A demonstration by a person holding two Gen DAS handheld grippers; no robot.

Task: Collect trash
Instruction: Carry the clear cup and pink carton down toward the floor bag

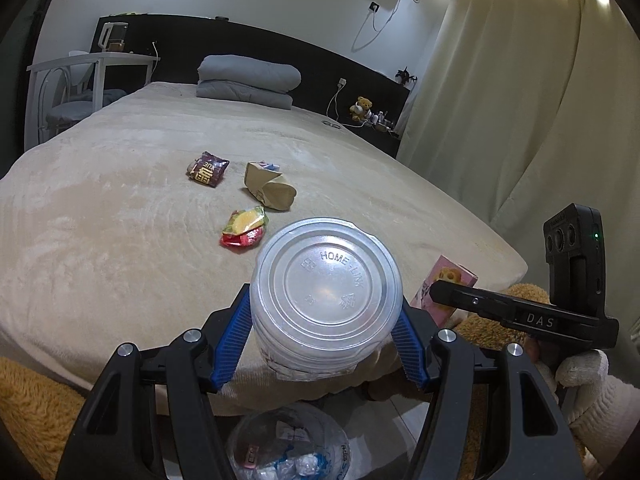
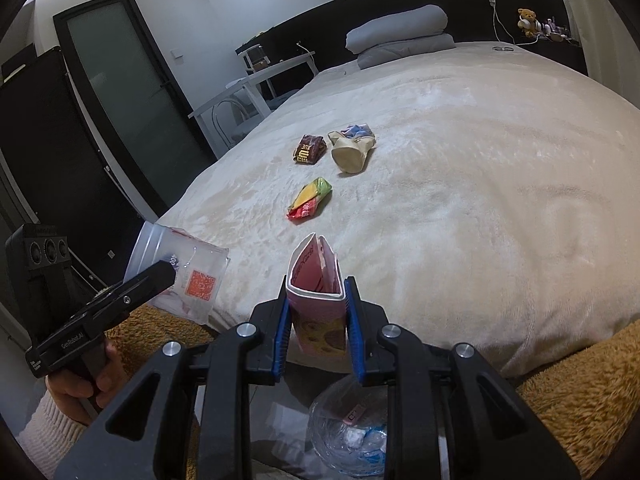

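My left gripper [image 1: 324, 336] is shut on a clear plastic cup [image 1: 326, 296], its round base facing the camera; the same cup [image 2: 180, 276] shows at the left of the right wrist view. My right gripper [image 2: 316, 320] is shut on a pink snack carton [image 2: 318, 300], also seen as the pink carton [image 1: 448, 284] beside the left gripper. On the beige bed [image 1: 120, 220] lie a brown wrapper [image 1: 207, 169], a crumpled paper bag [image 1: 268, 188] and a yellow-red wrapper [image 1: 244, 228]. Below both grippers sits a clear trash bag [image 1: 288, 444] holding crumpled waste.
A folded grey quilt [image 1: 248, 80] lies at the head of the bed. A white desk and chair [image 1: 80, 80] stand to the left, curtains [image 1: 520, 100] to the right. A fluffy orange rug [image 2: 580, 380] covers the floor by the bed.
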